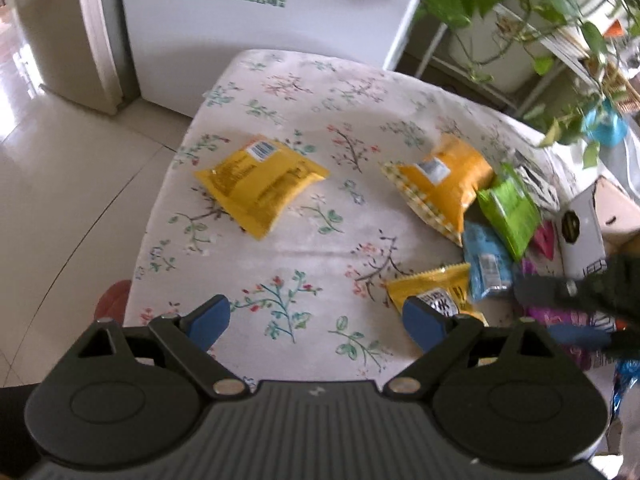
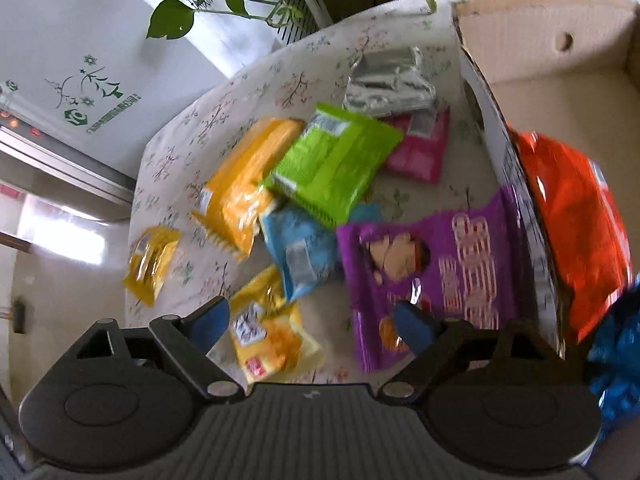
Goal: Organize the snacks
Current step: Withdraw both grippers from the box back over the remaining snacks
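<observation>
Broadly, the sorting was judged to be at an early stage. A flower-patterned table (image 2: pixel 224 120) was seen with a cardboard box (image 2: pixel 560 64) standing on its right side, and only two packets could be made out inside that box: an orange-red bag (image 2: pixel 572 216) leaning against the near wall and something blue (image 2: pixel 616 364) at the frame's edge.

Most snacks were found on the cloth, outside the box. A purple bag (image 2: pixel 432 280) lay just beside the box wall. A green packet (image 2: pixel 332 160) was stacked over an orange-yellow bag (image 2: pixel 240 184) and a light blue packet (image 2: pixel 304 252); a pink packet (image 2: pixel 420 152) and a silver packet (image 2: pixel 388 80) lay beyond them. A small yellow packet (image 2: pixel 272 328) lay nearest the camera, and a yellow bag (image 1: pixel 260 184) was set well apart near the far left edge.

Neither tool was seen to hold anything. The left gripper (image 1: pixel 316 320) was held spread wide above bare cloth, and the right gripper (image 2: pixel 310 320) was likewise released, hovering over the small yellow packet and the purple bag's corner.
</observation>
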Demonstrator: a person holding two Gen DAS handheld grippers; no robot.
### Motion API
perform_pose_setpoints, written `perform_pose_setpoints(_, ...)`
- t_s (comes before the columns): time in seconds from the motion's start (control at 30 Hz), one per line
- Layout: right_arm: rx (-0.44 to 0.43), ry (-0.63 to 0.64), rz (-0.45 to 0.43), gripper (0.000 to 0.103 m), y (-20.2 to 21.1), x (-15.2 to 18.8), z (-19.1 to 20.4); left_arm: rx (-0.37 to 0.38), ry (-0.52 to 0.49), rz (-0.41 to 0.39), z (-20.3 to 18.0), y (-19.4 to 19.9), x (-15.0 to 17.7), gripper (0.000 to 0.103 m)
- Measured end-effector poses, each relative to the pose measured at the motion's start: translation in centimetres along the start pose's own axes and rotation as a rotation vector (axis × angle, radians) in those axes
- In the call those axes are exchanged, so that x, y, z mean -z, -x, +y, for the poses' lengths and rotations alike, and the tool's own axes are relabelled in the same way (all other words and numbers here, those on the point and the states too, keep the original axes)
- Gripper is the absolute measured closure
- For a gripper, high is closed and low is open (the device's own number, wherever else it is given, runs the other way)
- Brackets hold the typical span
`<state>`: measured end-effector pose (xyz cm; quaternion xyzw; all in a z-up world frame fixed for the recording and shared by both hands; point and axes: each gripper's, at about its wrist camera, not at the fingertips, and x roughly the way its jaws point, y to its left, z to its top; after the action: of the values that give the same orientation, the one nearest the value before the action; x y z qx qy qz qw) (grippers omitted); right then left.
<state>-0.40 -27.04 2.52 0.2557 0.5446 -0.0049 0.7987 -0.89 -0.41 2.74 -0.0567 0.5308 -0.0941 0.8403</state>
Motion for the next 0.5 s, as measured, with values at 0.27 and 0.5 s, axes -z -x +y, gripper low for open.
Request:
perform_pose_setpoints(0.27,0.153,0.138,-0.177,0.01,-0.1,-1.4,0.9,0.016,0.009,-0.019,0.0,0.3,0.0,0.01)
perform_pose_setpoints(0.5,0.228,0.154,-0.169,0.009,-2.6,-2.4,0.8,0.018,-0.005,0.01,0.0,-0.4,0.0,0.01)
